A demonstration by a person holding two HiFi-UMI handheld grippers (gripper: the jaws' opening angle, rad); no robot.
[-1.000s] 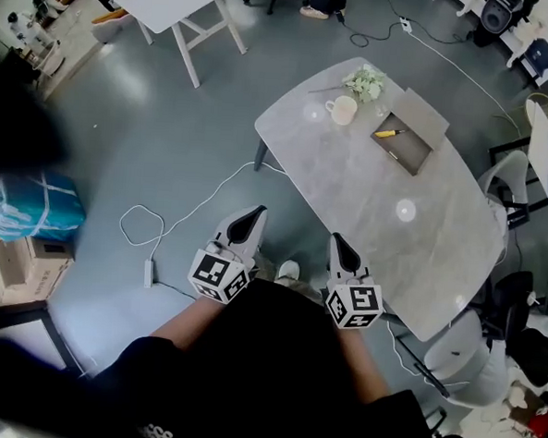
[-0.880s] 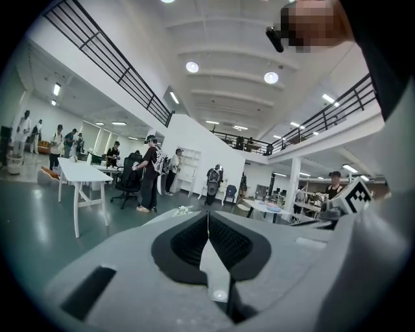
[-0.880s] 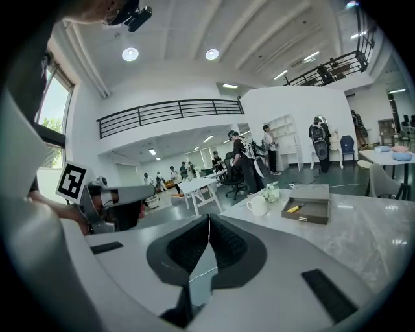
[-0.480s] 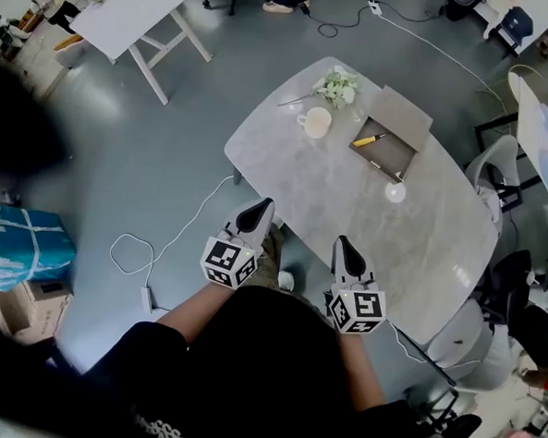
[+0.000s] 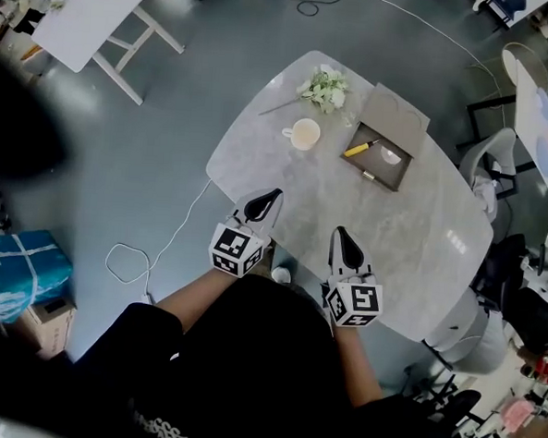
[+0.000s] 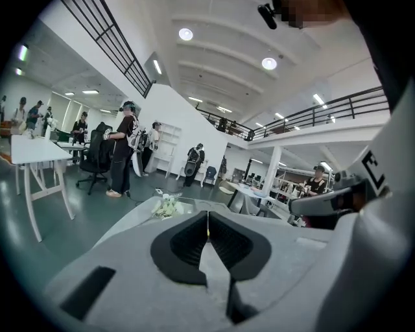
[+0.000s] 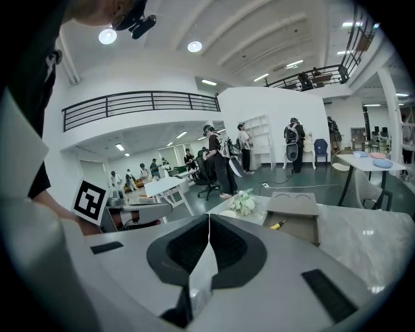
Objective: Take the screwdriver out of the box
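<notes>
You held the left gripper (image 5: 272,196) and right gripper (image 5: 338,234), fingers (image 7: 186,250) clenched empty, at the table's (image 5: 412,233) near edge; the light, stiff screwdriver (image 5: 359,149) in the box (image 5: 398,115) probably suited a handle grip.

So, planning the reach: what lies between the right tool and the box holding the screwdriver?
Only bare tabletop up to the box, in the head view; the cup sits further left.
</notes>
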